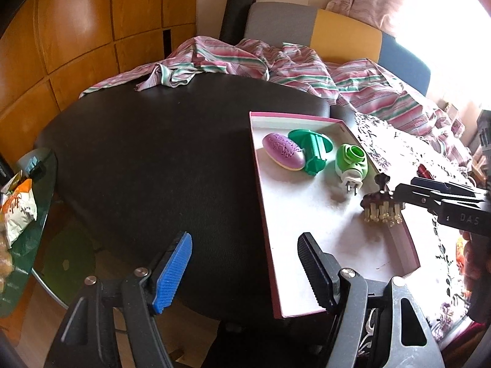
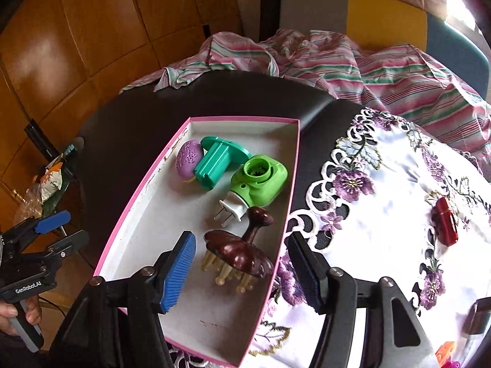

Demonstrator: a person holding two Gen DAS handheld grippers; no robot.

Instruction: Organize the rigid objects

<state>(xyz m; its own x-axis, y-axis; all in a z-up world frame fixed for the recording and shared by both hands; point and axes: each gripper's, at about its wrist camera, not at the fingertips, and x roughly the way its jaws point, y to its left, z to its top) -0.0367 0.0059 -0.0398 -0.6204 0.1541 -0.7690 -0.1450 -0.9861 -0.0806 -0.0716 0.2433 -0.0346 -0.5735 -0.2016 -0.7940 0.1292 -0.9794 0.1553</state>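
A pink-rimmed white box (image 2: 138, 190) on the black table holds a purple oval piece (image 2: 187, 156), a teal flanged part (image 2: 214, 162), a green plug-in device (image 2: 260, 181) and a dark wooden massager with pale pegs (image 2: 242, 254). The massager lies by the box's right wall. My right gripper (image 2: 241, 239) hangs open just above it, and neither pad touches it. In the left wrist view the box (image 1: 260, 199) is right of centre and the massager (image 1: 380, 199) sits at the right gripper's (image 1: 399, 193) tip. My left gripper (image 1: 245, 239) stands open and empty over the box's left edge.
A white embroidered cloth (image 2: 383, 199) right of the box carries a red object (image 2: 445, 224) and small items near the lower right corner. A striped fabric (image 1: 276, 61) is heaped at the table's far side before a chair (image 1: 307, 24). A glass side table (image 1: 43, 184) with snack bags stands left.
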